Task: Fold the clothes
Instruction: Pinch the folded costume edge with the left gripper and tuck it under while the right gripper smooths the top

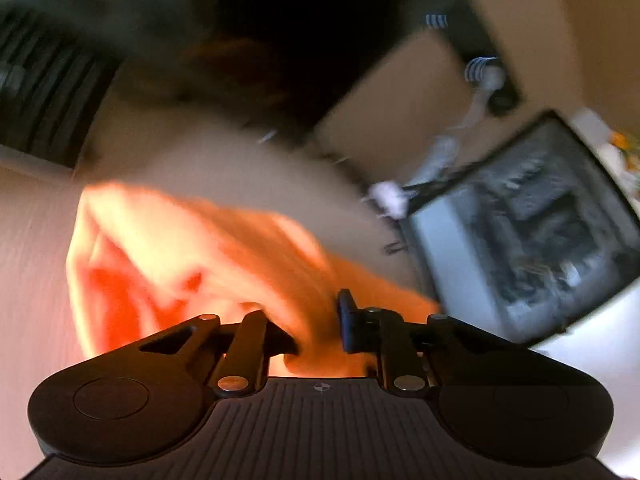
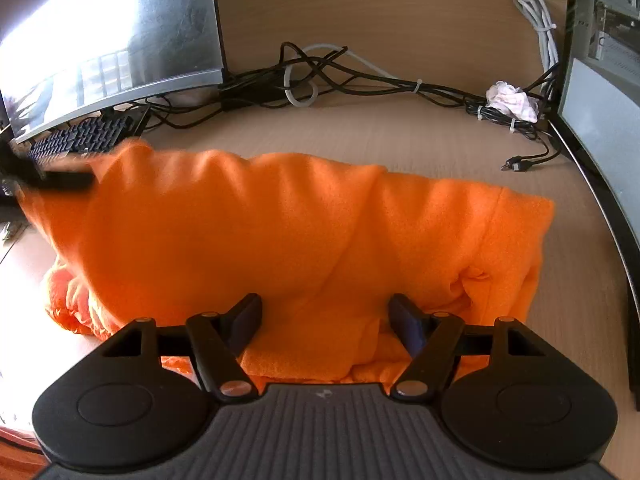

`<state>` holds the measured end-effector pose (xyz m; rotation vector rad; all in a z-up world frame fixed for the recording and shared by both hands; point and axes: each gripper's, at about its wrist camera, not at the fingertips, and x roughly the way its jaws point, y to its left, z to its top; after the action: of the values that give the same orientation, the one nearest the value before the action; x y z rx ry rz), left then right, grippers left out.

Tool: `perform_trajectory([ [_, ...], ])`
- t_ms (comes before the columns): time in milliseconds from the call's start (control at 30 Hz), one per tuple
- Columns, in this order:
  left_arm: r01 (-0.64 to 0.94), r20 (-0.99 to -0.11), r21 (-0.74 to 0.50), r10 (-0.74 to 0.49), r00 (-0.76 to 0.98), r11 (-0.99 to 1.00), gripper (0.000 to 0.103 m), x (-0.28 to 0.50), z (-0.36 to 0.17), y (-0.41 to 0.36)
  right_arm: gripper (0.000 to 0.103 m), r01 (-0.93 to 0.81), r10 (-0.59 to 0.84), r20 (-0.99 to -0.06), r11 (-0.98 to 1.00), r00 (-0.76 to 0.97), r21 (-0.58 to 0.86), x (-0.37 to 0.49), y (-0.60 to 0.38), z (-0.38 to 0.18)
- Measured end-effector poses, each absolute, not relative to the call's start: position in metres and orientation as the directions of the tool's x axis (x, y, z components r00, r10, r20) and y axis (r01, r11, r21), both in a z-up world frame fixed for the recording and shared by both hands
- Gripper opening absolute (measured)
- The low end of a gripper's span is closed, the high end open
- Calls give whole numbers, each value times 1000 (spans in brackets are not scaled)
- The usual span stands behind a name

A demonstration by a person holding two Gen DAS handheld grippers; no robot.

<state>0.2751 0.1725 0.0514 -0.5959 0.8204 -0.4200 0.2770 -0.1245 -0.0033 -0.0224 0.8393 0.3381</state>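
Note:
An orange fleece garment (image 2: pixel 304 232) lies bunched across the wooden desk (image 2: pixel 400 136). Its left end is lifted where the blurred black fingers of my left gripper (image 2: pixel 52 178) hold it. The left wrist view is smeared, and there my left gripper (image 1: pixel 320 320) is shut on a fold of the orange garment (image 1: pixel 208 248), which hangs away from it. My right gripper (image 2: pixel 326 322) stands open at the garment's near edge. Cloth lies between its wide-apart fingers (image 2: pixel 248 320), and the pads do not press on it.
A curved monitor (image 2: pixel 112 40) and a black keyboard (image 2: pixel 80 138) stand at the back left. Tangled cables (image 2: pixel 320 76) and a crumpled white tissue (image 2: pixel 512 100) lie along the back edge. A computer case (image 2: pixel 600 100) walls off the right side.

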Motion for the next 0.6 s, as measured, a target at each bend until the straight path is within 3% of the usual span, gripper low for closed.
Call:
perform_trajectory([
  [67,192,-562,-588,-567,602,786,12,265,73,159,71,-310,292,-734,944,614,117,278,-126,-3],
  [133,197,-625,-550,-556,548,812,12,257,65,151,71,-322,294,-736,940,610,109,279,-126,-2],
  [233,97,-762,-470,-459,457,877,12,258,21,149,72,-351,268,-740,935,617,46,280,-122,4],
  [300,26,-790,-487,-453,412,873,12,257,-3,157,72,-373,258,-712,928,653,-5,276,-121,20],
  [400,20,-776,-512,-473,417,859,12,254,-7,162,73,-388,298,-635,922,713,-3,269,-122,54],
  [500,35,-774,-514,-481,413,857,14,253,-11,161,81,-439,373,-577,898,727,28,269,-111,76],
  [600,24,-758,-542,-502,416,840,15,250,-16,169,84,-533,418,-618,846,666,-2,272,-78,60],
])
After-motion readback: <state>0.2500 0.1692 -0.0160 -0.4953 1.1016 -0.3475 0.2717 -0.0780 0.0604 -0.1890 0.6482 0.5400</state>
